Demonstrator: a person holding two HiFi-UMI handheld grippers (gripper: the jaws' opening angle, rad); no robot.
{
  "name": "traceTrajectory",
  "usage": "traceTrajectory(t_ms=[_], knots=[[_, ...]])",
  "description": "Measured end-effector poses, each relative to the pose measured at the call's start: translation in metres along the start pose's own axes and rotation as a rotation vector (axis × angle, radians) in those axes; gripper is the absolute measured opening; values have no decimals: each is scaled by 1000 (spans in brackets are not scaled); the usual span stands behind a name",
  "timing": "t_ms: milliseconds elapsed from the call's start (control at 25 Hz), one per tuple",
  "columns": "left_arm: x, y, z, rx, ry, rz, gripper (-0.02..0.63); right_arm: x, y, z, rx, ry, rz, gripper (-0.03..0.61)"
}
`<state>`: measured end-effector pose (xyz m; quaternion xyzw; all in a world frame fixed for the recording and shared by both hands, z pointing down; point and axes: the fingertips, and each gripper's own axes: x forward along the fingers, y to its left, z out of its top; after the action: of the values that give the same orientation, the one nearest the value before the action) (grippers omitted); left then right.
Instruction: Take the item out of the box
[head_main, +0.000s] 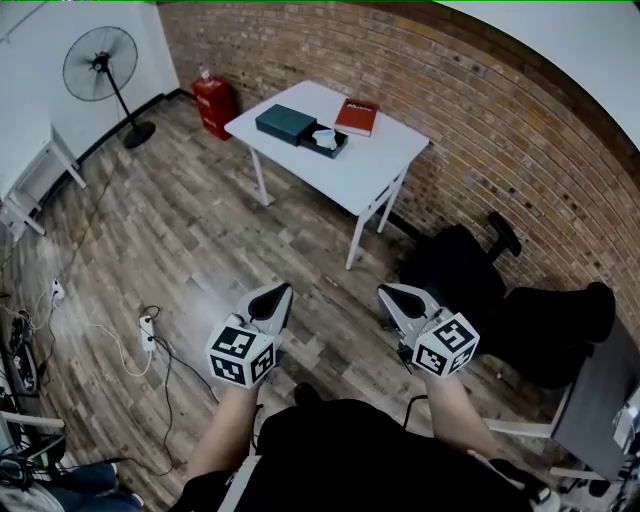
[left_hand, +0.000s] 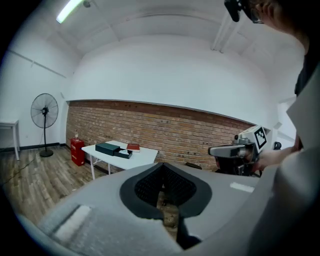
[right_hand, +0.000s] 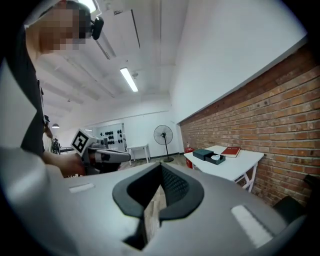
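Both tools, the left gripper (head_main: 275, 298) and the right gripper (head_main: 392, 298), are closed and hold nothing, near the person. Far away, on the white table (head_main: 345, 165), the open dark box (head_main: 330, 148) holds a small white item (head_main: 323, 137). It seems light, maybe soft; I would pinch it gently from above. The red book (head_main: 356, 116) just right of the box has print too small to read.

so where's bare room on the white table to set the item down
Bare: near-right half of the white table, from the open tray out to the edges. Crowded: far-left end, with dark box, tray and red book.
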<state>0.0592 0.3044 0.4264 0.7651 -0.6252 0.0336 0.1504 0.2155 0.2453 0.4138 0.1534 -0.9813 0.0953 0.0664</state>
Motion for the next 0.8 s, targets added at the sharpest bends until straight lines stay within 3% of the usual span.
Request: traceTrajectory(t_ms=[200,280,400,520,800], knots=[[-12,12,19,74,-81,-55,6,37,11,1,29,2,-1,0],[-16,27,29,68,-108,-67,6,55,22,5,22,3,24,0],[-19,48,42,49,-136,-62,6,74,32,3,15,18,42,0],[-16,61,48,85,-139,-45,6,86,32,-3,24,38,50,0],[12,97,49,23,-139,-36,6,118,4,-8,56,71,46,0]])
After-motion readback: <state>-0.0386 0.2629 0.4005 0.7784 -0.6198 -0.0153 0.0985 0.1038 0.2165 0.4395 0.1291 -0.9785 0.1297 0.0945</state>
